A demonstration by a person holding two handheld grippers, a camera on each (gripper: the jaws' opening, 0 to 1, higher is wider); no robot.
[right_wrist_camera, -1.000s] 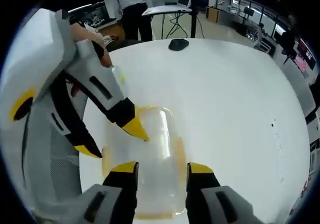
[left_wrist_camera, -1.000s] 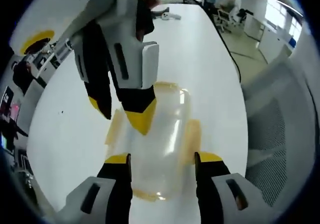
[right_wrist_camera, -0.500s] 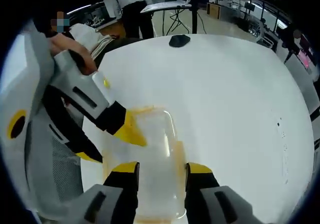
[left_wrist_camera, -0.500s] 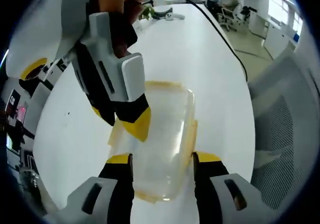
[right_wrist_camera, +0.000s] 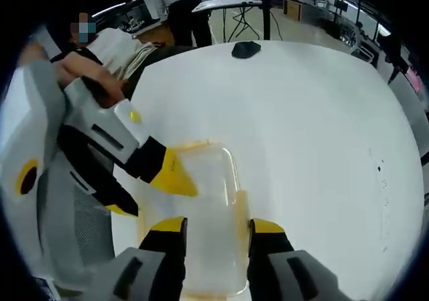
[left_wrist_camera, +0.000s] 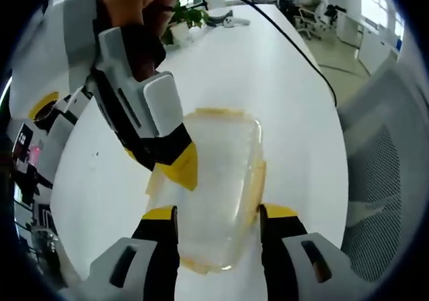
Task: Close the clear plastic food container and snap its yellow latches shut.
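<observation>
The clear plastic food container [left_wrist_camera: 218, 187] sits on the white counter [left_wrist_camera: 268, 80] with its lid on top. The left gripper [left_wrist_camera: 218, 215] has its fingers apart, one on each long side of the box, not squeezing it. The right gripper [right_wrist_camera: 216, 224] also has its fingers apart around the box from the other end. In the left gripper view, the right gripper's yellow tip [left_wrist_camera: 179, 167] sits at the edge of the lid, by a yellow latch [left_wrist_camera: 155, 180]. To do this step well, I think one gripper should keep the box from sliding. The other should push each latch down flat, one at a time, going slowly so the tip does not slip off.
</observation>
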